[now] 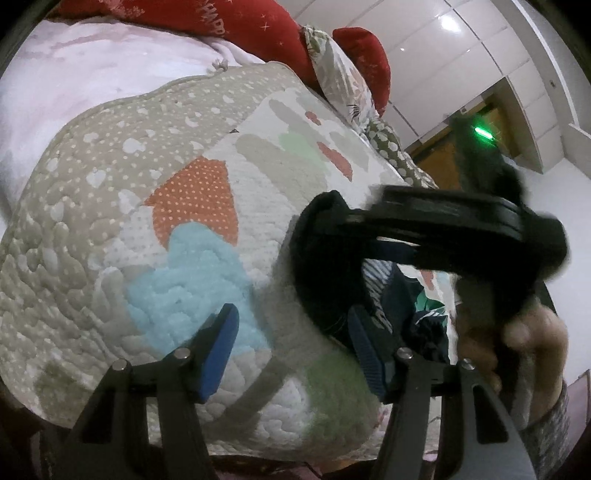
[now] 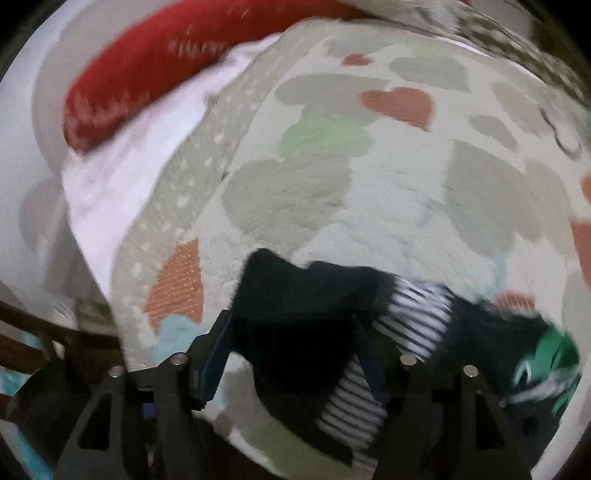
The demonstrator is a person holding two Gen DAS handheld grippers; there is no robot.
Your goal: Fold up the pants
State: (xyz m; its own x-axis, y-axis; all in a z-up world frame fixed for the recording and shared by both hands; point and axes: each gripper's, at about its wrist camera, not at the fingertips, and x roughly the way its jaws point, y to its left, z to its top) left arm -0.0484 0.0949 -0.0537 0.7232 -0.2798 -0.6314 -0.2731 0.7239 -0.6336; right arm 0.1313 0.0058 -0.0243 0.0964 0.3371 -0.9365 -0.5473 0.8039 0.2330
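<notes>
The pants (image 2: 303, 325) are dark with striped white bands and green patches, bunched on the patterned quilt (image 2: 369, 184) near the bed's front edge. In the left wrist view they (image 1: 388, 306) lie at the right, partly behind the other gripper's black body (image 1: 443, 221) and the hand that holds it. My left gripper (image 1: 295, 350) is open and empty over the quilt, its right finger (image 1: 365, 350) beside the pants. My right gripper (image 2: 291, 354) is open with the dark cloth lying between its jaws; the view is blurred.
A red pillow (image 1: 229, 18) and a leaf-print pillow (image 1: 340, 77) lie at the head of the bed, with a pale pink sheet (image 1: 92, 74) beside the quilt. White wardrobe doors (image 1: 461, 48) and a wooden door (image 1: 439, 158) stand to the right.
</notes>
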